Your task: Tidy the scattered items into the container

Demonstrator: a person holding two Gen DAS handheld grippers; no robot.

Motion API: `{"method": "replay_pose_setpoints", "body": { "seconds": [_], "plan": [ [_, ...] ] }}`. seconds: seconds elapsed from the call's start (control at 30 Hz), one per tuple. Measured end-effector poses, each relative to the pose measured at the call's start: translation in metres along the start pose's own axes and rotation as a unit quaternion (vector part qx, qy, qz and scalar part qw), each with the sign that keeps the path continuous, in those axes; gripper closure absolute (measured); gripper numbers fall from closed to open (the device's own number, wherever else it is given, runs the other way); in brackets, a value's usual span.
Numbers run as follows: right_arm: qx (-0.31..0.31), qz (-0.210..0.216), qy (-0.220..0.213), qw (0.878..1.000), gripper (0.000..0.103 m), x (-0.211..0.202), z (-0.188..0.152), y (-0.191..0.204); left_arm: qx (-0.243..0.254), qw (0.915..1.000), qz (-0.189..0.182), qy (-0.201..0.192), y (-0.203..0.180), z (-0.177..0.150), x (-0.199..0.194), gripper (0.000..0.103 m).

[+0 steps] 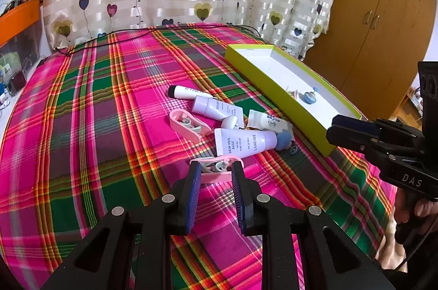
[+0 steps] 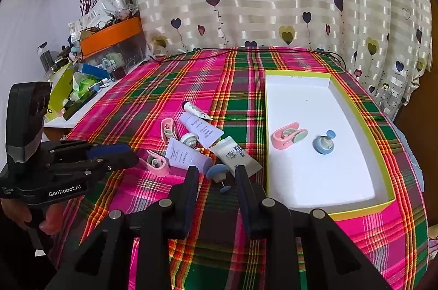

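Several small toiletries lie scattered on the plaid cloth: a Laneige tube (image 1: 243, 143) (image 2: 186, 155), a lilac tube (image 1: 216, 108), a white black-capped tube (image 1: 182, 92), a sachet (image 1: 269, 123) and a pink clip (image 1: 189, 124). My left gripper (image 1: 216, 168) (image 2: 123, 153) hovers open just over a second pink clip (image 1: 219, 176) (image 2: 154, 164), not pressing it. My right gripper (image 2: 216, 171) (image 1: 339, 125) is open above a blue mushroom-shaped pin (image 2: 217, 171) (image 1: 283, 142). The yellow-green box (image 2: 356, 123) (image 1: 246, 62) holds a pink clip (image 2: 288, 138) and a blue round piece (image 2: 324, 143).
A black cable (image 1: 109, 39) runs along the table's far edge under the heart-print curtain. A cluttered shelf with an orange bin (image 2: 112, 36) stands at the left. A wooden cupboard (image 1: 383, 16) is behind the box. A hand (image 2: 49, 224) grips the left tool's handle.
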State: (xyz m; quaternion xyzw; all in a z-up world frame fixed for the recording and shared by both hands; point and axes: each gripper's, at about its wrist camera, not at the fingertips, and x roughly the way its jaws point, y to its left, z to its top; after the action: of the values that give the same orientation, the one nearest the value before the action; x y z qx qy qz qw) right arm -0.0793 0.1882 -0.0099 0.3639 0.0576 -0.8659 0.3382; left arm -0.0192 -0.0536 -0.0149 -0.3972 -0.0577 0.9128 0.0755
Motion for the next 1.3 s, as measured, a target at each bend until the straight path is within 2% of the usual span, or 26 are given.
{"method": "replay_pose_setpoints", "body": {
  "seconds": [1.07, 1.3],
  "plan": [
    [-0.013, 0.003, 0.054, 0.998, 0.075, 0.045, -0.002, 0.007, 0.008, 0.9999, -0.012, 0.007, 0.020, 0.016, 0.030, 0.079],
    [-0.022, -0.006, 0.069, 0.997, 0.075, 0.054, 0.000, 0.007, 0.018, 0.9988, -0.043, 0.016, 0.017, 0.017, 0.038, 0.079]
  ]
}}
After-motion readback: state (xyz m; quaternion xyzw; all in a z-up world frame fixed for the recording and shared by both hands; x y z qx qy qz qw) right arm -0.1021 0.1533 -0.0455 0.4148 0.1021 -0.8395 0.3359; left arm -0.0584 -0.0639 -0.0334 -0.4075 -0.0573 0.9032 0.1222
